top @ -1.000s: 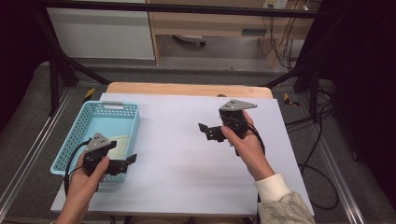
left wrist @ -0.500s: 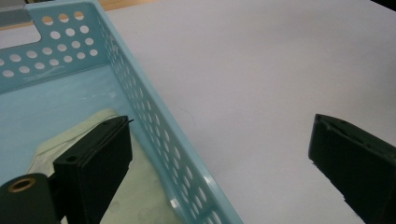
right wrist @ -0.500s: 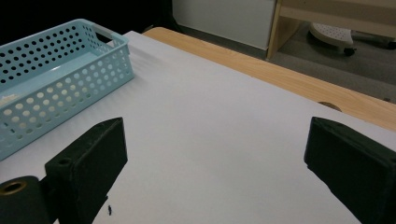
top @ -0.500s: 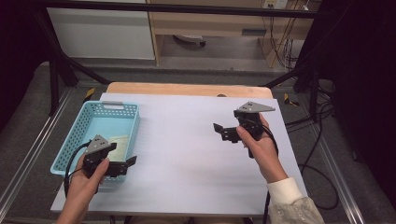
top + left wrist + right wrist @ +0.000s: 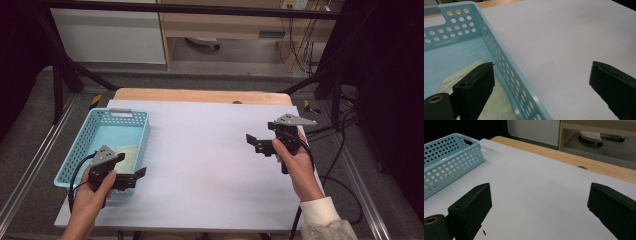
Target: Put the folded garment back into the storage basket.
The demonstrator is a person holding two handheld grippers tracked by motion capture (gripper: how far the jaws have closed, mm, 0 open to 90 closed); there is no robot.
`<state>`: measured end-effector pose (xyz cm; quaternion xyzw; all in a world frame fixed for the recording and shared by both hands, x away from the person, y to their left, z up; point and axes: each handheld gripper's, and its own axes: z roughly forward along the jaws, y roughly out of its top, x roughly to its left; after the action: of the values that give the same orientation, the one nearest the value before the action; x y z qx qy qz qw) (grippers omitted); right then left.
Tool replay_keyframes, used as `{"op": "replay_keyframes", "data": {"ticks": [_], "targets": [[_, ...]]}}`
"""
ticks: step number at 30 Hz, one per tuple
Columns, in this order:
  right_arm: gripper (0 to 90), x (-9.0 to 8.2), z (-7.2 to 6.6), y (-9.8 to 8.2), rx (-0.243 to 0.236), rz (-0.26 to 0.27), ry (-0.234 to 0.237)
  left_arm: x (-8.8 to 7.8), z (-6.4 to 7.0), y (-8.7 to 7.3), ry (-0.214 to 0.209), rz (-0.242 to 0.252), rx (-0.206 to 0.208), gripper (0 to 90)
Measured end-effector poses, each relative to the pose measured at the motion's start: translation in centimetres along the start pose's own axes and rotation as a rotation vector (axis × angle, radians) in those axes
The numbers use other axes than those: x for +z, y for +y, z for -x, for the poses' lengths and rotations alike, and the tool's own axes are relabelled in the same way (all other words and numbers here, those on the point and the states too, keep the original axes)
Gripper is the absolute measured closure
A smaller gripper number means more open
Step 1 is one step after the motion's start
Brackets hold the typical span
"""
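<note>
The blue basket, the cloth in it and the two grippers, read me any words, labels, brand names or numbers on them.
None can be read.
Blue basket: plain perforated walls, no label or brand visible.
Pale cloth inside it: no print visible.
Left gripper and right gripper: black jaws and grey plates carry no legible marking.
White table cover: one tiny dark speck in the right gripper view, too small to tell whether it is a character.
</note>
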<state>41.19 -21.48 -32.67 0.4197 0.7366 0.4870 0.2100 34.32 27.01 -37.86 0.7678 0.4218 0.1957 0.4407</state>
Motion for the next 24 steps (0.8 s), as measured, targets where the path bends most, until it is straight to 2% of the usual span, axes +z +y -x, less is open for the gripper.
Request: {"op": "replay_keyframes", "data": {"ticks": [12,24], "targets": [[6.1,-2.2,2.3,-2.0,0.047,0.026,-0.031,0.0,0.0,-0.3,-0.008,-0.001,-0.003,6.1],[6.7,-3.8,3.6,-4.8,0.089,0.03,-0.07,0.3,0.1,-0.5,-0.014,-0.003,-0.003,6.1]]}}
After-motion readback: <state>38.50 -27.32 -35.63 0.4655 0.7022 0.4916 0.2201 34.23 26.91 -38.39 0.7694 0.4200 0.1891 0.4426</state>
